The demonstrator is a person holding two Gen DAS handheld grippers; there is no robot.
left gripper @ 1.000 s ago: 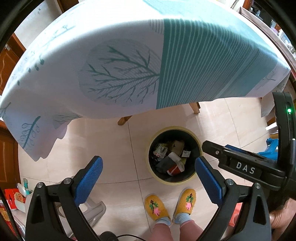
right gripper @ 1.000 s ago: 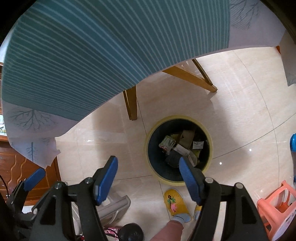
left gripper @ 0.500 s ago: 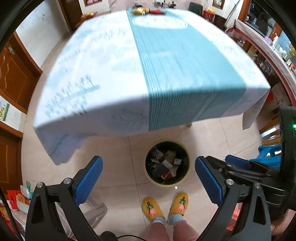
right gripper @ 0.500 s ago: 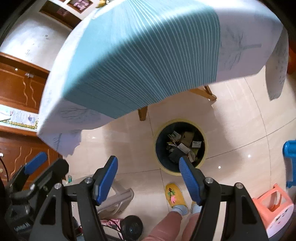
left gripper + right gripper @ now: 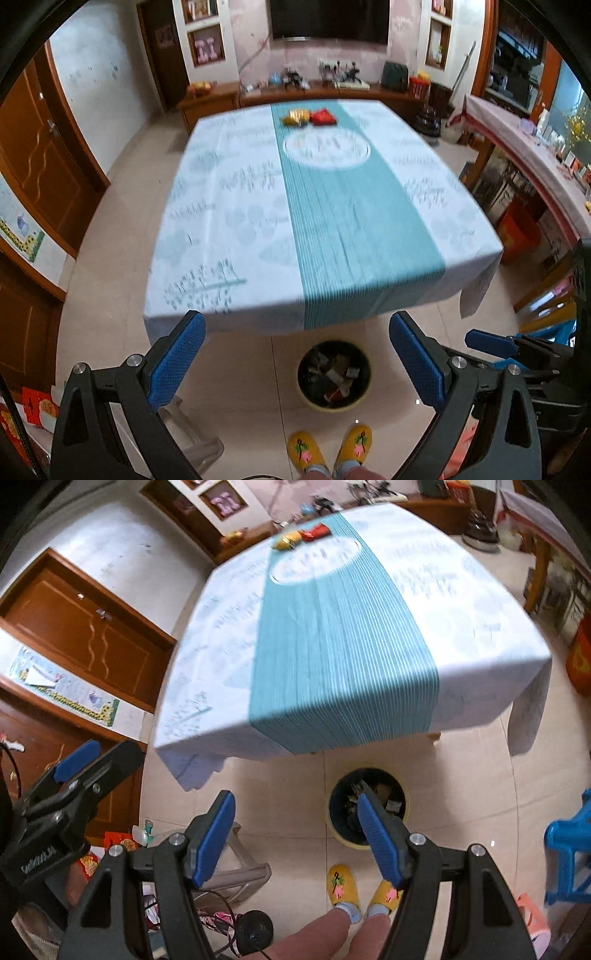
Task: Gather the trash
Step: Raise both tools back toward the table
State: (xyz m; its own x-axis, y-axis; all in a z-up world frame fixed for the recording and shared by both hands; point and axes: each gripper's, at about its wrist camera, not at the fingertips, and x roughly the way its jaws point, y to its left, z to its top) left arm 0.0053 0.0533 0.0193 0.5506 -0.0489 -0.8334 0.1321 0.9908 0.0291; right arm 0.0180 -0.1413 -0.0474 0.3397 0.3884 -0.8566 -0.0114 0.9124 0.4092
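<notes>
A round bin [image 5: 334, 374] with a yellow rim stands on the floor below the table's near edge, holding crumpled wrappers and boxes; it also shows in the right wrist view [image 5: 369, 805]. A yellow wrapper [image 5: 295, 117] and a red wrapper [image 5: 324, 116] lie at the far end of the table; the yellow wrapper [image 5: 286, 541] and red wrapper [image 5: 314, 531] also show in the right wrist view. My left gripper [image 5: 295, 358] is open and empty, high above the floor. My right gripper [image 5: 295, 838] is open and empty too.
The table [image 5: 240, 206] carries a white and teal cloth. A clear plastic stool [image 5: 243, 864] stands on the left, blue [image 5: 569, 849] and pink stools on the right. The person's yellow slippers [image 5: 328, 448] are near the bin. Wooden cabinets line the walls.
Both grippers have risen and tilted up from over the bin, so the whole tabletop and the far room now show. Both stay open and empty.
</notes>
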